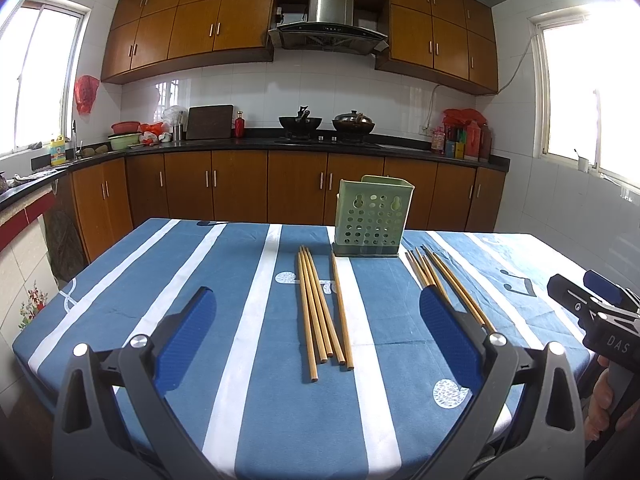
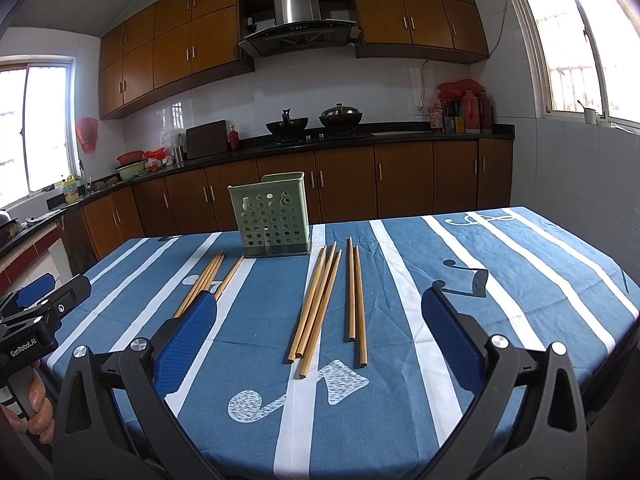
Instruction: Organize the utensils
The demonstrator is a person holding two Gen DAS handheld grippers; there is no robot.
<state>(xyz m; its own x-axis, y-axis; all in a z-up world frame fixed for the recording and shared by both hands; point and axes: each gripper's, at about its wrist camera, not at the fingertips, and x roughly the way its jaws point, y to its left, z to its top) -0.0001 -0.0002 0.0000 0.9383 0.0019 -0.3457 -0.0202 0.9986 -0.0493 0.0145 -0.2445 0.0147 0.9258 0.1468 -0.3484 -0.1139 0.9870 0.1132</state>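
A pale green perforated plastic utensil holder stands upright at the far middle of a table covered with a blue cloth with white stripes and music-note prints. Nothing can be seen sticking out of the holder, and its inside is hidden from both views.

Two groups of long brown wooden chopsticks lie flat on the cloth, one on each side of the holder. The left group of five chopsticks lies near the middle of the left wrist view, four close together and one slightly apart on the right. The right group of five chopsticks shows fully in the right wrist view, three bunched and two parallel beside them; in the left wrist view its near ends are covered by a blue pad.

The left gripper hangs above the near edge of the table, its blue-padded fingers spread wide and empty. The right gripper is likewise released, grasping nothing. Each gripper appears at the edge of the other's view, cut off, with part of a hand on its handle
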